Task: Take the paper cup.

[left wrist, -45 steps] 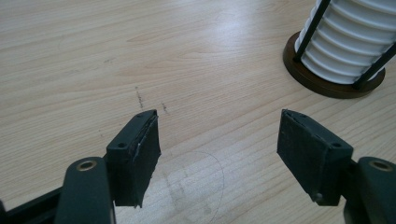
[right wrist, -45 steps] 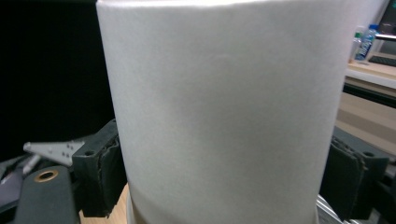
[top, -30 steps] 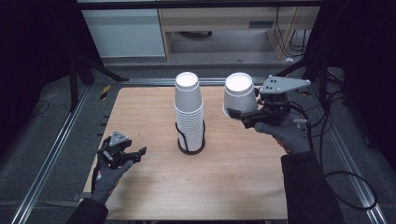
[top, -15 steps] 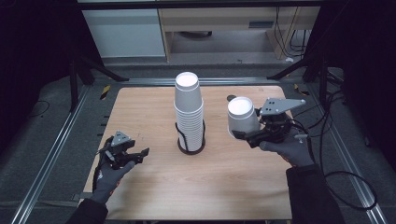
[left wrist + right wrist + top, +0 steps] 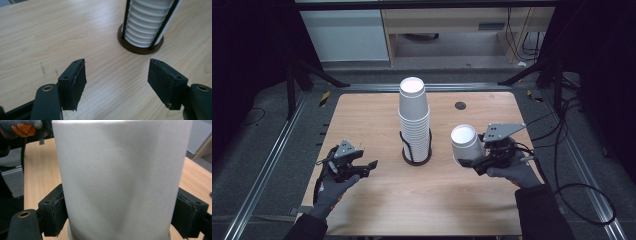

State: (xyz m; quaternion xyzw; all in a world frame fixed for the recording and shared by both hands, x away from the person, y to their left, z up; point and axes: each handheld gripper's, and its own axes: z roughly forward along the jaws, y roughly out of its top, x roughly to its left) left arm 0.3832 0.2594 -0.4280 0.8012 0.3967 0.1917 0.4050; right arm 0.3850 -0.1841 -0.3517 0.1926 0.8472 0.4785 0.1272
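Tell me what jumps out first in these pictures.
The tall stack of white cups in its black holder stands mid-table. To its right, the right gripper clamps a single white cup upside down, just above the table. The left gripper rests near the table's left edge, nothing between its jaws.

A wooden table (image 5: 377, 112) carries a racked stack of cups (image 5: 414, 122).

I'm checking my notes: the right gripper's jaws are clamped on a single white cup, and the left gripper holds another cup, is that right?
Not quite. The left gripper holds nothing: in the left gripper view its jaws stand apart over bare table. The right gripper does clamp a single white cup.
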